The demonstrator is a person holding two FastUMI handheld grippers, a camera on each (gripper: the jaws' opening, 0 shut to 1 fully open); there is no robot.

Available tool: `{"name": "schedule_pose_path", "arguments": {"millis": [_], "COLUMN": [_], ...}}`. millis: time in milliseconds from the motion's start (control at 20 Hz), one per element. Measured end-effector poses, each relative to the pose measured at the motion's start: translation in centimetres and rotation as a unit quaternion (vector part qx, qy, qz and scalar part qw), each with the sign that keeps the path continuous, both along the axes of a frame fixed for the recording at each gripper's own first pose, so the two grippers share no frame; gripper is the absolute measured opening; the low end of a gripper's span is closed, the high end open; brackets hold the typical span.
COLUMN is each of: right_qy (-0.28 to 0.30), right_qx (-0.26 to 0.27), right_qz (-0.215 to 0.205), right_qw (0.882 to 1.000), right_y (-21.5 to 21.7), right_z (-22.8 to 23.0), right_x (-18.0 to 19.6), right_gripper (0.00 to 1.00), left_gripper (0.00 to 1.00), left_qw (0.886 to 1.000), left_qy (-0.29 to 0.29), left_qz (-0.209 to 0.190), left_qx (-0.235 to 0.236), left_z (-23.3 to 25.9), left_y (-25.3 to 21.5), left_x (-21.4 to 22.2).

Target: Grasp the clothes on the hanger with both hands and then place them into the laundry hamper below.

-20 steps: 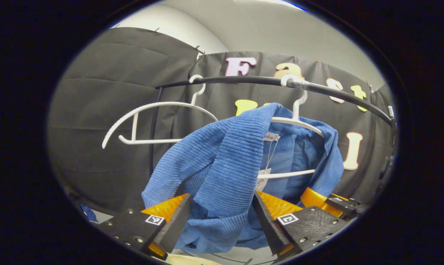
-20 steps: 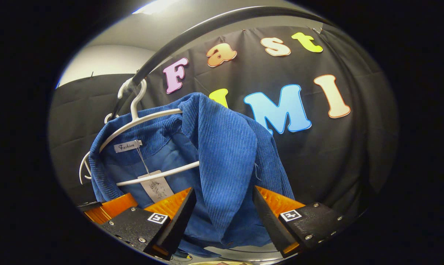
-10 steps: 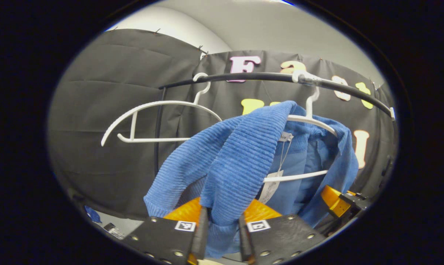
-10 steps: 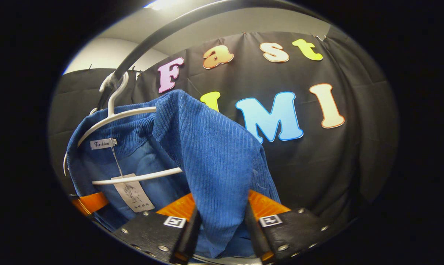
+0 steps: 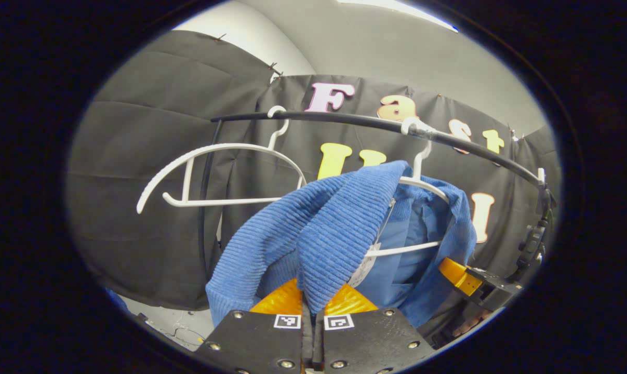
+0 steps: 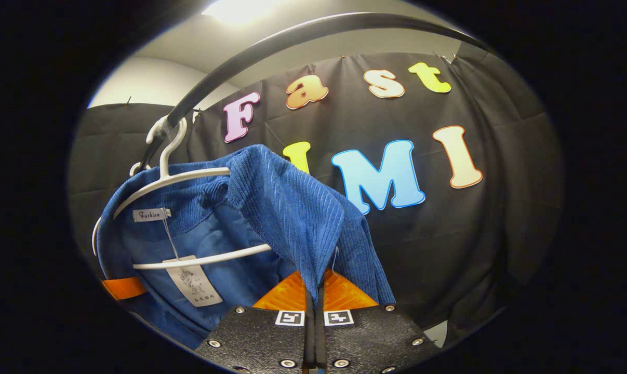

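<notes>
While hanging on a white hanger point(image 5: 422, 184) from the black rail point(image 5: 344, 117), blue ribbed garment point(image 5: 339, 228) pinched at both front edges; seen in the left gripper view, left gripper point(image 5: 311, 311) with its fingers pressed nearly together, a fold of the blue cloth caught between them and running up from the tips toward the shoulder of the hanger; seen in the right gripper view, right gripper point(image 6: 313, 306) likewise drawn narrow, both fingers squeezing the other front edge of the same garment point(image 6: 287, 218), which rises from the tips up to the hanger point(image 6: 188, 176) and its hook over the rail point(image 6: 271, 47). Garment open at the front between the two pinched edges, showing the smoother blue lining, the lower white bar of the hanger, a small neck label point(image 6: 151, 214) and a paper tag point(image 6: 195, 280) dangling on a thread. Farther left on the rail in the left gripper view, second white hanger point(image 5: 214, 174), bare, well apart from the garment's hanger. At the lower right of the left gripper view, the right gripper point(image 5: 474, 283) beside the garment's far edge, with fingertips of a hand point(image 5: 466, 326) just under it; at the lower left of the right gripper view, part of the left gripper point(image 6: 123, 287) behind the cloth. Cannot tell where the hamper is.
</notes>
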State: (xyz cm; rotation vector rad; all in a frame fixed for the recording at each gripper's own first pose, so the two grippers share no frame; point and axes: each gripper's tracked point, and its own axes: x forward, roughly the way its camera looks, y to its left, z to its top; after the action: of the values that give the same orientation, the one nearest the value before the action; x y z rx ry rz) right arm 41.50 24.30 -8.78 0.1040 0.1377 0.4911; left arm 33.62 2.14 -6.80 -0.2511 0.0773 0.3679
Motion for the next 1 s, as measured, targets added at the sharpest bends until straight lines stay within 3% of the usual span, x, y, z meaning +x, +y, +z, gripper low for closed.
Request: {"name": "schedule_pose_path", "arguments": {"millis": [300,650,1000], "right_qy": [-0.02,-0.044,-0.075], "right_qx": [0.018,0.024,0.043], "right_qz": [-0.055,-0.085,-0.125], "right_qw": [0.998,0.995,0.988], "right_y": [-2.8,-3.3,-4.2], "right_z": [2.1,3.2,4.8], "right_x": [1.4,3.0,5.3], "right_gripper": [0.0,0.0,0.0], "left_gripper": [0.02,0.01,0.0], "left_qw": [1.0,0.999,0.993], "left_qy": [-0.014,-0.024,-0.016], "left_qz": [-0.024,-0.024,-0.026], "left_qx": [0.014,0.037,0.111], "left_z": [3.0,5.6,8.0], "left_y": [1.2,4.0,6.9], "left_x": [-2.0,-2.7,-2.3]}}
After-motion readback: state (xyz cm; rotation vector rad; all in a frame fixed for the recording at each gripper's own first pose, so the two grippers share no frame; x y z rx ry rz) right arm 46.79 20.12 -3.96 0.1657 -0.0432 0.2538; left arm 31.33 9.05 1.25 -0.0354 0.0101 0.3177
